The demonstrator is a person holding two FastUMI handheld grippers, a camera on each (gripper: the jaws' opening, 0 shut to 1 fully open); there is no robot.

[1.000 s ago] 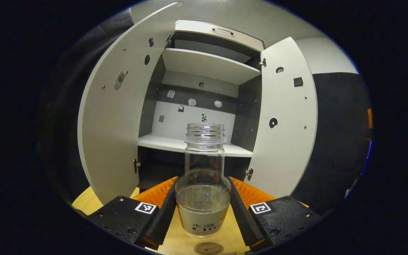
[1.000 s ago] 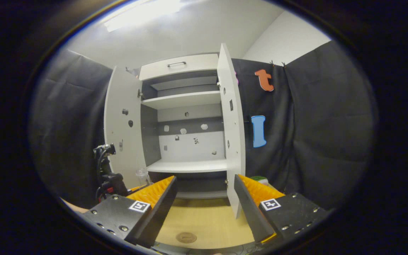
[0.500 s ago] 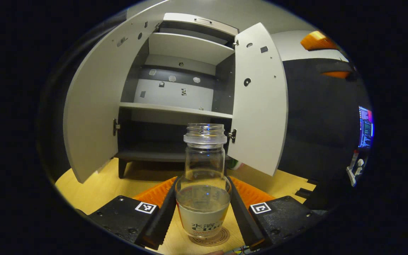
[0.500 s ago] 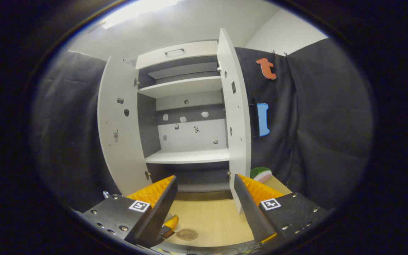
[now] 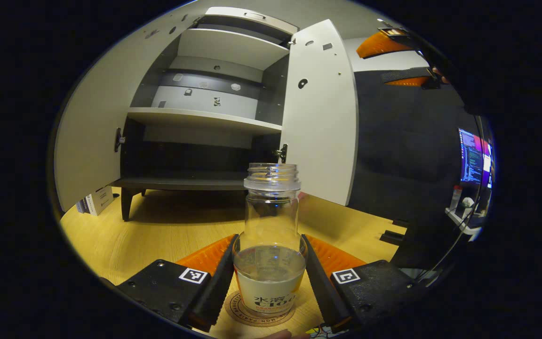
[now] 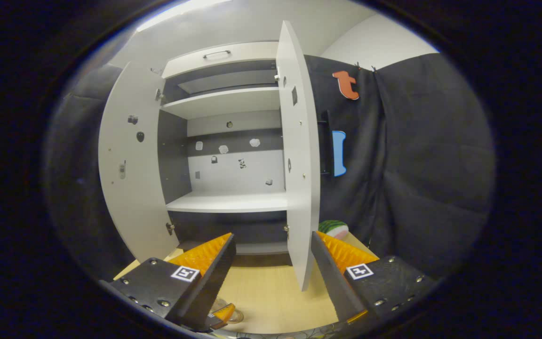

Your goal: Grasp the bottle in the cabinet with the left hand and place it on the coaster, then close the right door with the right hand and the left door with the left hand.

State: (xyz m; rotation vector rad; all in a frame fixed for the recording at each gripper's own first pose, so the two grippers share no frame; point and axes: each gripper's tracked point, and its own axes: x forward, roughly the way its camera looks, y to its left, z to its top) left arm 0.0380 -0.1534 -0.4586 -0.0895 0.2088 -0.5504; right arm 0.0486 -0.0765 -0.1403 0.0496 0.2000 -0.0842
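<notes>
Your left gripper [image 5: 269,273] clamps the bottle [image 5: 270,245], bottom centre, seemingly on the coaster [image 5: 261,314]. Release crooked and it tips, spilling. Right gripper [image 6: 273,270] gapes empty before the right door [image 6: 299,155].

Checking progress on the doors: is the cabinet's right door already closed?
No, the right door stands swung out edge-on from the cabinet, leaving the shelves open to the right gripper view.
</notes>
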